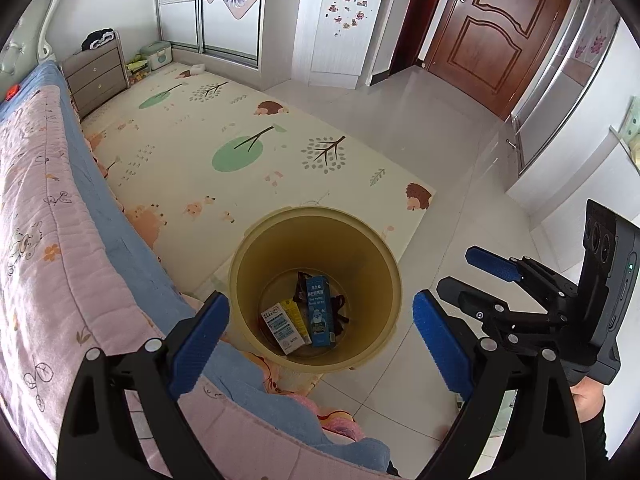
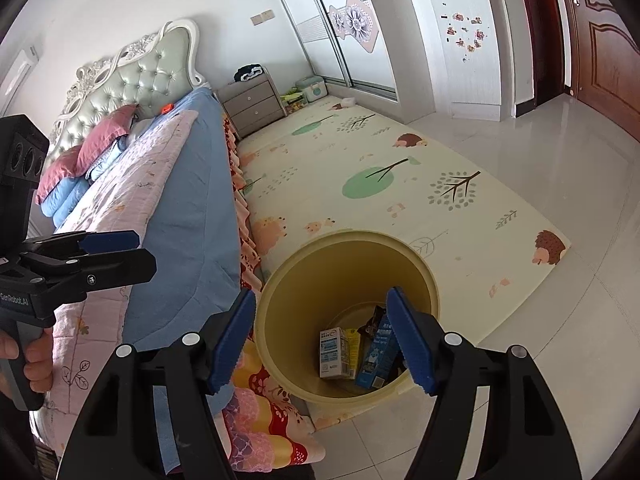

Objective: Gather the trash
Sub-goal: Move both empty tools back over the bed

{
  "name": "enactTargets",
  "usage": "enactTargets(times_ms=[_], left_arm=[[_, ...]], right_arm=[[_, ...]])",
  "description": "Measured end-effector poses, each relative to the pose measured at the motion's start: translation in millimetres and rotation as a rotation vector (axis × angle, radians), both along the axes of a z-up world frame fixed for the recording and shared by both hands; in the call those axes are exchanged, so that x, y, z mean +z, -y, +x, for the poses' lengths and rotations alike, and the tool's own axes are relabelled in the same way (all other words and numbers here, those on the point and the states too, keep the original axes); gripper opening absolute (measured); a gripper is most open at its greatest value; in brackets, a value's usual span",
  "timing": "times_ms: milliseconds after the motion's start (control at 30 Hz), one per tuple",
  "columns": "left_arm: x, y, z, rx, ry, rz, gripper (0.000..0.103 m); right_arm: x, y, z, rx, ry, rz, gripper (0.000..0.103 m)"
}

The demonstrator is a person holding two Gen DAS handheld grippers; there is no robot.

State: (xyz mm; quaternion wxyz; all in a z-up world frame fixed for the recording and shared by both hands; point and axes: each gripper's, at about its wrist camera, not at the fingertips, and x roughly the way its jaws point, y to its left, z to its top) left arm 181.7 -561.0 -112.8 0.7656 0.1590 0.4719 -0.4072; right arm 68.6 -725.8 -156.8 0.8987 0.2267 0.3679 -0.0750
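Note:
A tan round trash bin [image 1: 248, 280] stands on the floor beside the bed, also in the right wrist view [image 2: 280, 300]. Inside lie a blue carton [image 1: 320, 312], a white box [image 1: 280, 330] and a yellow box [image 1: 296, 316]; the right wrist view shows the blue carton [image 2: 376, 356] and the white box [image 2: 332, 354]. My left gripper [image 1: 320, 336] is open and empty above the bin. My right gripper [image 2: 324, 340] is open and empty above the bin's near side. It also shows in the left wrist view [image 1: 472, 276], right of the bin.
The bed with a pink quilt [image 1: 48, 208] and blue sheet [image 2: 192, 184] runs along the left. A patterned play mat [image 1: 224, 140] covers the floor beyond the bin. A grey nightstand [image 1: 98, 76], wardrobe [image 1: 224, 4], white cabinet [image 1: 340, 28] and brown door [image 1: 496, 28] stand at the far side.

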Motion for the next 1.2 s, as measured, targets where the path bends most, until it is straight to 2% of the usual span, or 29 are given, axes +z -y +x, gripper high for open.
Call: enactTargets(times_ms=[233, 500, 800, 1200], left_arm=[[16, -34, -11, 0.031, 0.037, -0.022, 0.093], [42, -111, -10, 0.119, 0.12, -0.016, 0.093], [67, -230, 0, 0.298, 0.187, -0.027, 0.093], [77, -389, 7, 0.543, 0.209, -0.039, 0.093]], right_arm=[[20, -18, -5, 0.017, 0.032, -0.003, 0.067], [56, -71, 7, 0.128, 0.095, -0.038, 0.067], [87, -167, 42, 0.312, 0.143, -0.052, 0.067], [99, -317, 83, 0.571, 0.158, -0.04, 0.067]])
